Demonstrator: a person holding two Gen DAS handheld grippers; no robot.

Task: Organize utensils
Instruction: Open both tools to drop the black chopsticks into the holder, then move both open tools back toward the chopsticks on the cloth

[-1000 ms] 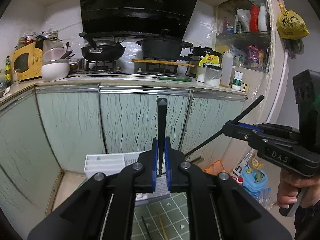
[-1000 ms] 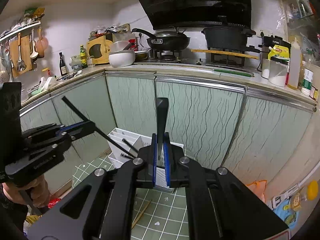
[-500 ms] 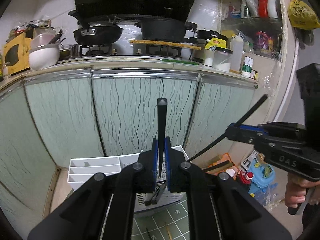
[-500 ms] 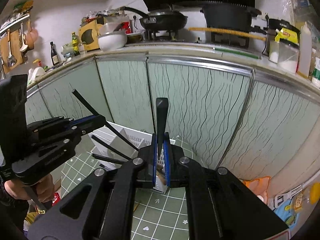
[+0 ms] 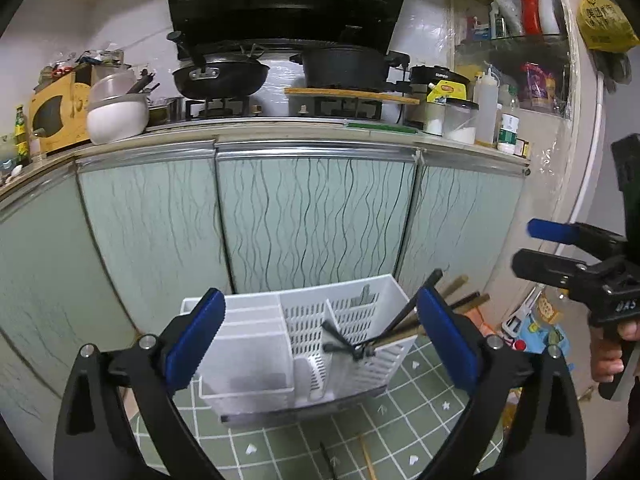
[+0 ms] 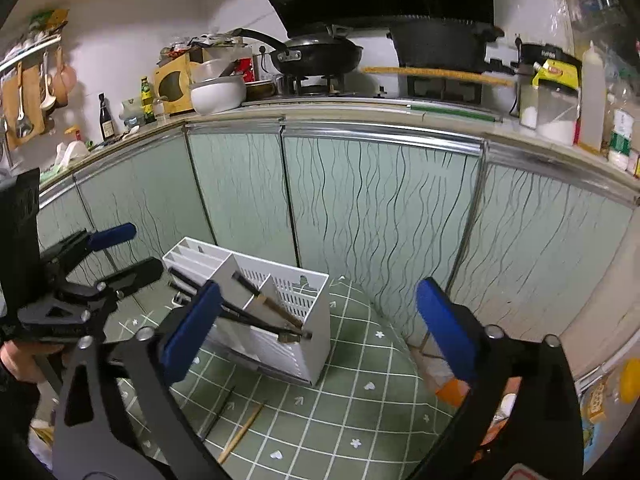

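Observation:
A white compartmented utensil holder [image 5: 256,344] stands on the green mat [image 5: 280,444], with several black and wooden chopsticks [image 5: 404,320] leaning out of its right slotted section. My left gripper [image 5: 320,332] hovers just in front of it, jaws opening wide, nothing between the blue pads [image 5: 196,332]. In the right wrist view the same holder [image 6: 304,320] carries the slanted chopsticks [image 6: 264,308]. There my right gripper [image 6: 320,328] is also opening, with no utensil between its pads. Each gripper shows in the other's view: the right gripper [image 5: 536,248] and the left gripper [image 6: 128,254].
Two loose chopsticks lie on the mat before the holder, one wooden chopstick [image 6: 244,432] and one black chopstick [image 6: 220,412]. Pale green cabinet doors [image 5: 312,216] rise right behind. An orange object [image 6: 452,392] and toys [image 5: 536,332] clutter the floor at right.
Both grippers were shut, each on a black chopstick; now both stand wide open and those chopsticks are gone from the jaws. Both hands sank closer to the holder.

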